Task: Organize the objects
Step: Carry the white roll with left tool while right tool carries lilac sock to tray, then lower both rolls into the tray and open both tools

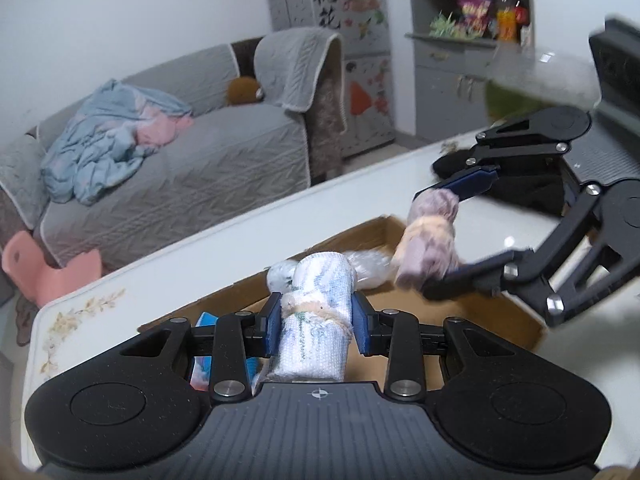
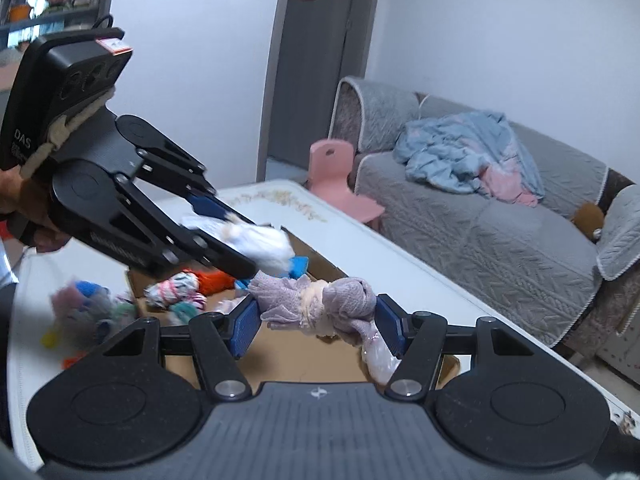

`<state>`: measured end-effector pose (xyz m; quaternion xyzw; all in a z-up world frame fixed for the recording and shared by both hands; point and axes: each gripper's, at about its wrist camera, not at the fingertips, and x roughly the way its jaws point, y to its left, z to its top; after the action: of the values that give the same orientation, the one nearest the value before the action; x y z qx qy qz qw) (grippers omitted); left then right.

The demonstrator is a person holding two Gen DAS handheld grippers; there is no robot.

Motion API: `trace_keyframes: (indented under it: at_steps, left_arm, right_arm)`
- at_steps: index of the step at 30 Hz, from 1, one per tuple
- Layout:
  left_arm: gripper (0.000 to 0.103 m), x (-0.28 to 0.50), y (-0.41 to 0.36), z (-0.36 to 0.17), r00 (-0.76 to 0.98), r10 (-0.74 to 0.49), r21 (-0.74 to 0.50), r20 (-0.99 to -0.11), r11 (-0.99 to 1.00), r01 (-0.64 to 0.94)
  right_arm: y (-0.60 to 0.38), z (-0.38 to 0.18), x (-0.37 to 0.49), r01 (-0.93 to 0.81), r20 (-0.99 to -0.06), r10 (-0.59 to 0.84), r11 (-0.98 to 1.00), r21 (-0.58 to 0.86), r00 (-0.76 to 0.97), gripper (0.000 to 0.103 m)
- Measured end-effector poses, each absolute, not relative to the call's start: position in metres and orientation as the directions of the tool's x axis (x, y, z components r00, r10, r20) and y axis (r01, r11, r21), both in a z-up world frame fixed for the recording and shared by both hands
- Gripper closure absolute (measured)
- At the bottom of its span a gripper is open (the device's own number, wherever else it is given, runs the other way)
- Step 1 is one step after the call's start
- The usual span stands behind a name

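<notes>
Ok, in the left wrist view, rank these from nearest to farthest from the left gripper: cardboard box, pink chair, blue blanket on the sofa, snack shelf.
1. Cardboard box: directly below the left gripper, whose jaws are shut on a white rolled cloth.
2. Pink chair: on the floor past the table's left edge.
3. Blue blanket: on the sofa, upper left.
4. Snack shelf: far wall, top right.

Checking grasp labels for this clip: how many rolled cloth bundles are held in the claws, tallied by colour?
White-and-blue rolled cloth bundle, in left claw: 1
Purple rolled cloth bundle, in right claw: 1
Total: 2
</notes>
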<state>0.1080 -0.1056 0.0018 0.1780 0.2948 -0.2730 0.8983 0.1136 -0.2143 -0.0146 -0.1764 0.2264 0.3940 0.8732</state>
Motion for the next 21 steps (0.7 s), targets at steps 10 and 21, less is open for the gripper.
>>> trace_keyframes:
  at_steps: [10,21]
  left_arm:
    - [0.062,0.148,-0.109,-0.048,0.640,-0.333,0.136,-0.692,0.812,0.568]
    - [0.062,0.158,-0.109,-0.067,0.626,-0.310,0.140,-0.716,0.814,0.564]
  right_arm:
    - [-0.181,-0.077,0.162,-0.801,-0.680,0.527,0.578,-0.153,0.510,0.045]
    - [-0.176,-0.089,0.172,-0.827,-0.733,0.515,0.551,-0.113,0.444,0.045]
